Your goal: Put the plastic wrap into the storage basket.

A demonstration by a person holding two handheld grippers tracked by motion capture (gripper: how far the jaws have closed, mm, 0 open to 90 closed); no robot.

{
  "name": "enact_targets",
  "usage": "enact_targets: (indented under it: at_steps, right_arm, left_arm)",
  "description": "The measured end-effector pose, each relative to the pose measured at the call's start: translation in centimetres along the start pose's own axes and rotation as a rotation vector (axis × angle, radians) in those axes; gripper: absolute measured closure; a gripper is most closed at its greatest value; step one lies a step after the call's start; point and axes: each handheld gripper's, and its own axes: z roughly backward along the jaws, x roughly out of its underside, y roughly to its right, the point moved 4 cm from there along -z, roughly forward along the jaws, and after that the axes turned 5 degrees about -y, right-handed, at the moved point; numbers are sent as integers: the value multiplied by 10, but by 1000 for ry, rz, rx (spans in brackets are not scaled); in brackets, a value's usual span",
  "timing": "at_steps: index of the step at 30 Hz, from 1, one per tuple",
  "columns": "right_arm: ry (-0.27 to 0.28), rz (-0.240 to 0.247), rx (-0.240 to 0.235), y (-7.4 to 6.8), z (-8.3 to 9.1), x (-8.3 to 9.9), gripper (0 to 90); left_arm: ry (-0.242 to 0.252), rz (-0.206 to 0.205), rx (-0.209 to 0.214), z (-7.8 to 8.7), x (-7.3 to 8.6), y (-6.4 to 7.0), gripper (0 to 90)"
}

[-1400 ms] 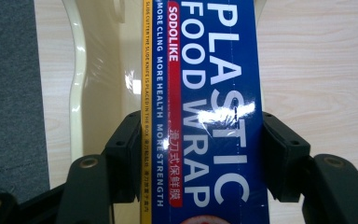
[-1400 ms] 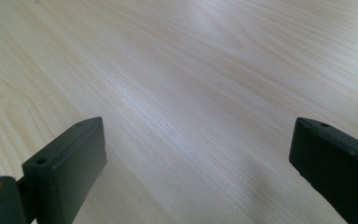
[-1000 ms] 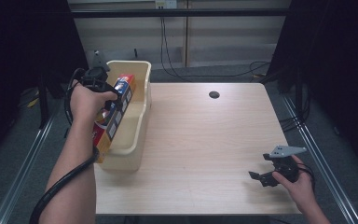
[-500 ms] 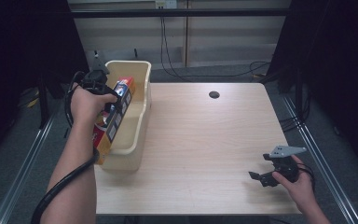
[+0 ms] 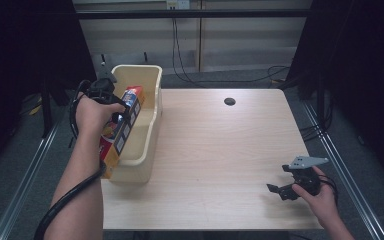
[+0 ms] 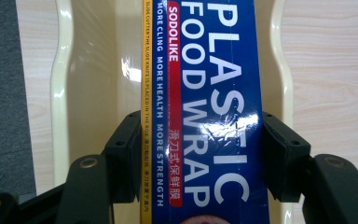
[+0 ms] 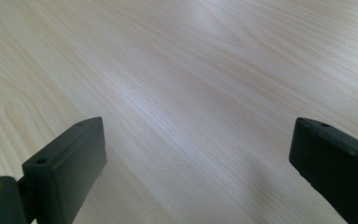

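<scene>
Little has shifted since a second ago: left gripper (image 5: pixel 111 106) stays clamped on the plastic wrap box (image 5: pixel 125 125), right gripper (image 5: pixel 287 187) stays put on the table.

Left jaws pinch the blue plastic wrap box across its width, one pad on each long side; box lies lengthwise along the cream basket (image 5: pixel 147 145), tilted, its near end sticking out over the basket's near rim. Beyond the jaws, basket walls flank the box on both sides. Right jaws stand wide apart, nothing between them, low over bare wooden table (image 5: pixel 220 150), well apart from basket and box. Small dark hole (image 5: pixel 229 101) in the tabletop far ahead of the right gripper.
</scene>
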Motion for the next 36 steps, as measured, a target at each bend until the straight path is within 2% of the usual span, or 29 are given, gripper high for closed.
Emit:
enact_targets:
  at_steps: [4,12,15,26,33,36]
  right_arm:
    - [1,3,1,0,0,0,37]
    - [2,1,1,0,0,0,37]
    - [4,4,1,0,1,0,37]
    - [8,4,-1,0,0,-1,38]
    - [2,11,-2,-1,-1,0,38]
    - [2,10,0,0,-1,0,38]
  left_arm:
    - [-17,-6,0,-3,1,-1,404]
    - [-9,8,8,-7,-1,-1,404]
    - [-18,-3,-2,-10,-2,-2,404]
    - [-31,8,22,-23,-2,-1,403]
    - [-39,-4,8,-26,-3,-1,402]
    - [-41,4,19,-28,-4,-1,402]
